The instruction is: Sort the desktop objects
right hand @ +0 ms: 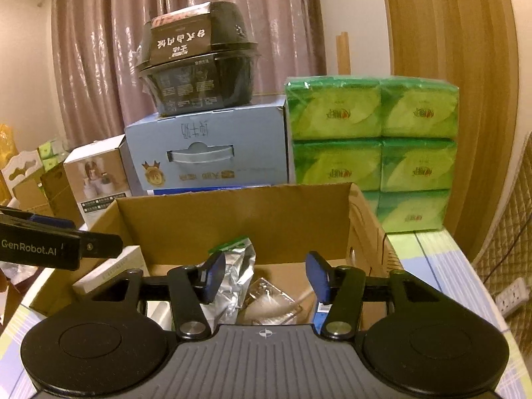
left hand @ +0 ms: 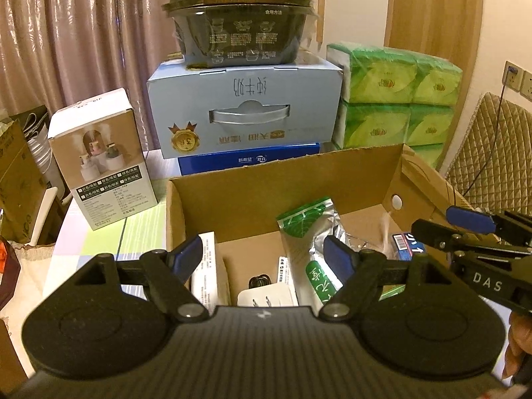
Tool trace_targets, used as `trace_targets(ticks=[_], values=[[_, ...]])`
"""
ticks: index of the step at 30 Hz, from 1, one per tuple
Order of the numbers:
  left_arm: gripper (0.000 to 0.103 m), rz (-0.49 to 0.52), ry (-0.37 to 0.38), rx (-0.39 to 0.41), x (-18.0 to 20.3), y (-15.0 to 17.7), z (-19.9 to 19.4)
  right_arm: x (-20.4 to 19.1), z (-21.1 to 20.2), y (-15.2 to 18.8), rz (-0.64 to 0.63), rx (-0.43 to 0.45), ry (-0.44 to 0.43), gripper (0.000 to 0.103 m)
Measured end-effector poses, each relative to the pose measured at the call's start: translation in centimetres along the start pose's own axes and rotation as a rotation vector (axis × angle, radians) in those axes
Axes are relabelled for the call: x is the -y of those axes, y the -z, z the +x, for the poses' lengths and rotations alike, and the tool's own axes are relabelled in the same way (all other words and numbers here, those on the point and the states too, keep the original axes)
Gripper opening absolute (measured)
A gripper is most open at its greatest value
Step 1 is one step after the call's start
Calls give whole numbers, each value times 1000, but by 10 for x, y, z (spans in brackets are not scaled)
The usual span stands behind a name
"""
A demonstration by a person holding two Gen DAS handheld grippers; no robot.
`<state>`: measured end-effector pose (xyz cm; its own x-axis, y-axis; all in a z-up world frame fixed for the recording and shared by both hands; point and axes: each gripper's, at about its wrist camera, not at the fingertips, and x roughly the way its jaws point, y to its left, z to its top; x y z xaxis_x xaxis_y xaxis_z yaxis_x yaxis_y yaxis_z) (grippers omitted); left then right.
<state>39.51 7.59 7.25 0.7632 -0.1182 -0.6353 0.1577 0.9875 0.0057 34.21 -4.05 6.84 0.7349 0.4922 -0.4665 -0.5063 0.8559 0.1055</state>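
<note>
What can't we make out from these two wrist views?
- Cardboard box floor, left wrist view: near part hidden by the left gripper body.
- Clear packet, right wrist view: contents blurred.
- Blue carton, left wrist view: mostly hidden behind the right gripper.
- Print on the white box: too small.

Pink-mauve pleated curtain point(right hand: 186, 50) across back wall, glossy under warm indoor light, curved wood-grain panel point(right hand: 449, 66) at right, cream wall with sockets point(left hand: 518, 78), quilted beige chair back point(left hand: 492, 153), power strip point(right hand: 510, 294) low right, pastel checked tablecloth point(right hand: 442, 266)
</note>
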Motion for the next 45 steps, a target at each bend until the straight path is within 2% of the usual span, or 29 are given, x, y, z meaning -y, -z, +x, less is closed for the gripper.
trace_targets(ticks=[4, 11, 13, 15, 18, 21, 25, 29, 32, 36, 41, 45], values=[[76, 5, 3, -1, 2, 1, -1, -1, -3, -1, -1, 11, 1, 54], [78, 8, 5, -4, 2, 1, -1, 0, -3, 0, -2, 15, 7, 64], [80, 8, 0, -6, 2, 2, -2, 0, -4, 1, 2, 14, 2, 68], [85, 6, -13, -8, 2, 2, -3, 1, -7, 1, -3, 23, 7, 82], [96, 8, -35, 1, 2, 7, -10, 5, -15, 1, 1, 42, 19, 92], [101, 7, -51, 10, 0, 16, -24, 10, -26, -1, 31, 45, 22, 101], [102, -34, -40, 26, -4, 33, -52, 12, -50, 8, 56, 27, 23, 101], [102, -75, -63, 93, -1, 51, -93, 16, -86, 27, 90, 8, 9, 101], [102, -139, -46, 119, 3, 69, -126, 20, -116, 39, 123, 4, 16, 101], [102, -189, -43, 86, 15, 87, -161, 20, -149, 53, 139, -54, 2, 101], [102, -173, -106, 31, 44, 105, -197, 12, -190, 58, 91, -134, -32, 101], [102, -168, -113, 16, 64, 120, -222, 11, -222, 59, 90, -180, -11, 101]])
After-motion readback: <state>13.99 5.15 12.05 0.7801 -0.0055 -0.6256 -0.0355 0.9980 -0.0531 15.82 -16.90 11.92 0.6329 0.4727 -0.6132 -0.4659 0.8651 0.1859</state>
